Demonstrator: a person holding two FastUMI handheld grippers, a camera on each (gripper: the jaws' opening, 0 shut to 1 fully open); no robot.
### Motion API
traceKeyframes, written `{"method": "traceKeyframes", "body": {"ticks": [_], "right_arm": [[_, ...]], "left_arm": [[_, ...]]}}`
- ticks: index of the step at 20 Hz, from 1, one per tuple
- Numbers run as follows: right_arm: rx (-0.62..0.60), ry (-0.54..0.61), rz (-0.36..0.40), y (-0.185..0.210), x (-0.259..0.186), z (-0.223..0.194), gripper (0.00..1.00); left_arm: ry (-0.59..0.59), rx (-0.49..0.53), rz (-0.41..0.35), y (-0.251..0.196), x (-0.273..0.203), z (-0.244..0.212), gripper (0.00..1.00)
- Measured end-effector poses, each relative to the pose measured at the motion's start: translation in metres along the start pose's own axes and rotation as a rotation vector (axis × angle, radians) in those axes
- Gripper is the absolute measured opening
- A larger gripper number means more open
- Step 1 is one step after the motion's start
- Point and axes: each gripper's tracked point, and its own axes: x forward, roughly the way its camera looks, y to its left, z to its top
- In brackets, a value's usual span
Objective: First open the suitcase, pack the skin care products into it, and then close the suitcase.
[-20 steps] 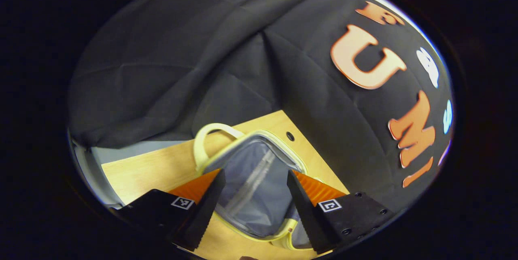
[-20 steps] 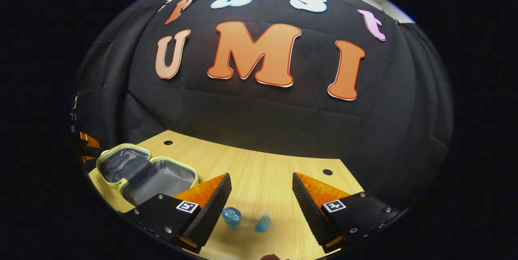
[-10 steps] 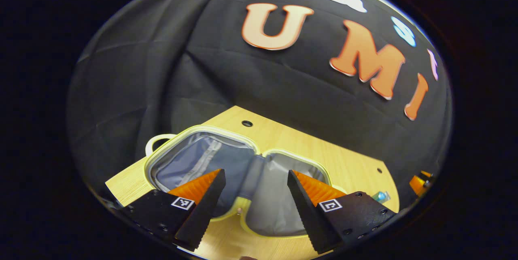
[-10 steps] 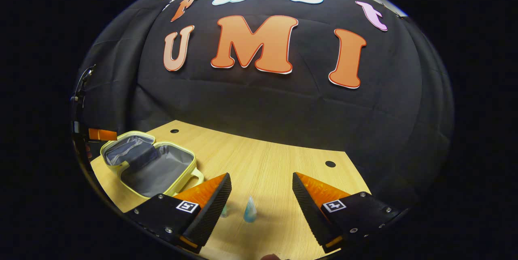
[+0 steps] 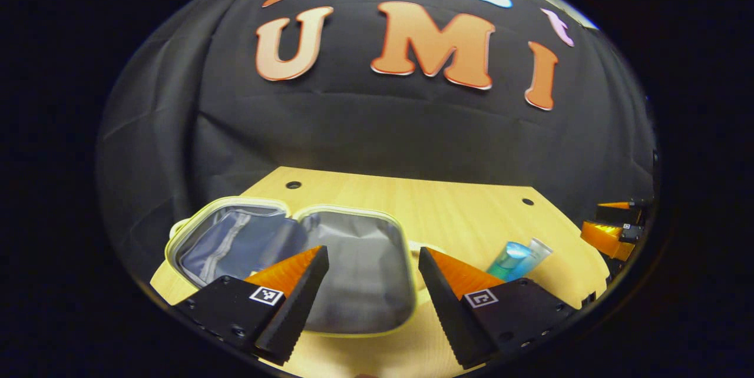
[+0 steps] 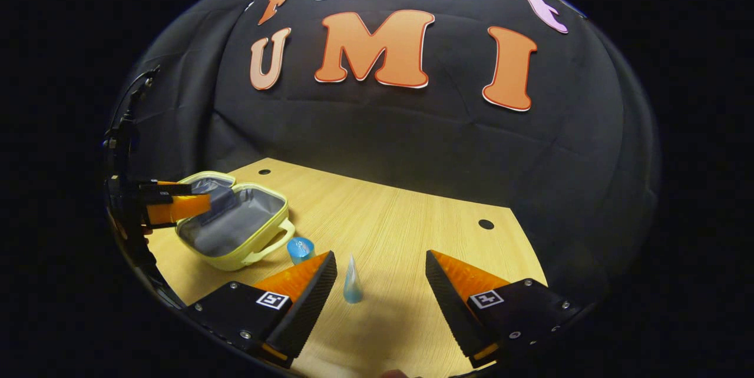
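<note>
Suitcase (image 5: 330, 260) open flat on table (image 5: 447, 207); blue tube (image 6: 353, 281) standing beyond right gripper (image 6: 380, 284); both grippers wide apart, empty-handed

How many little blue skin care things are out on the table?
2. A blue jar stands beside the open suitcase; a blue tube stands on the wooden table right of the jar. Others may be hidden.
</note>
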Motion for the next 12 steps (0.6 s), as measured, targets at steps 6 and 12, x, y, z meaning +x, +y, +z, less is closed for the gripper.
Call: {"method": "traceKeyframes", "body": {"ticks": [6,12], "right_arm": [[-0.003,0.019,0.032,0.002,-0.004,-0.016,0.96],[-0.013,0.039,0.032,-0.004,-0.004,-0.026,0.96]], "left_arm": [[-0.005,0.098,-0.145,-0.093,0.009,-0.015,0.96],[0.041,0.175,-0.244,-0.143,0.031,-0.046,0.95]]}}
